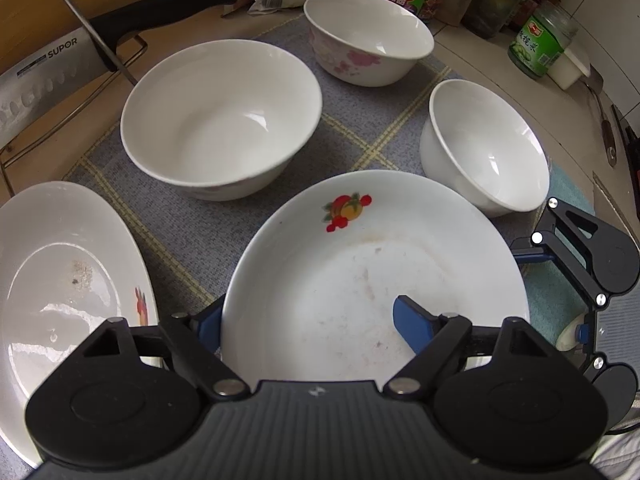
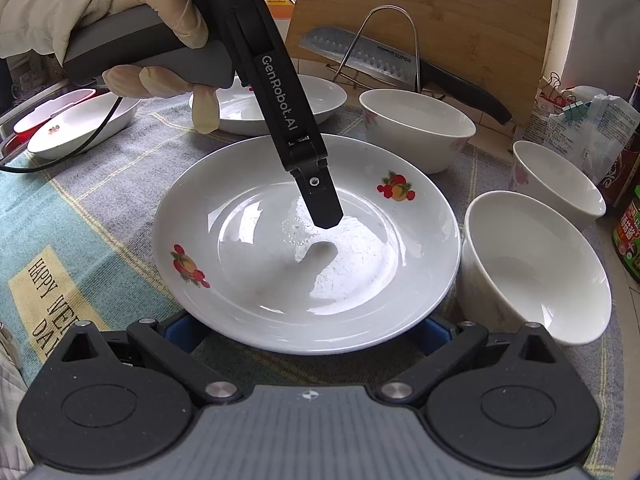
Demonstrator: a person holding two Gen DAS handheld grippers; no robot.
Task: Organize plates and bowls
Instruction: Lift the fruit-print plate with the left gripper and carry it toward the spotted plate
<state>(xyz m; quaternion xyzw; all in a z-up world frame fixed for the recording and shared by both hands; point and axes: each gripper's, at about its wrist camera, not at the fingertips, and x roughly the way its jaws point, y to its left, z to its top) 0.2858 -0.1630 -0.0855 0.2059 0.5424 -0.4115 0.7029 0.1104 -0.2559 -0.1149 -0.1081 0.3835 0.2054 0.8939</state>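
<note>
Your left tongs (image 1: 316,320) straddle the fruit-printed plate's (image 1: 360,264) rim, one blue pad (image 1: 412,326) inside the dish, the other outside; whether they pinch it is unclear. Your right tongs (image 2: 308,334) stand spread wide, the plate's near rim between their pads without touching. Only the right view shows your gloved hand (image 2: 160,32) on the tool marked "GenRobot.AI" and the cloth's (image 2: 80,208) "HAPPY" lettering. Both show the "SUPOR" knife (image 1: 44,76). The three white bowls (image 1: 220,120) (image 1: 368,40) (image 1: 484,148) on the tabletop sit empty.
</note>
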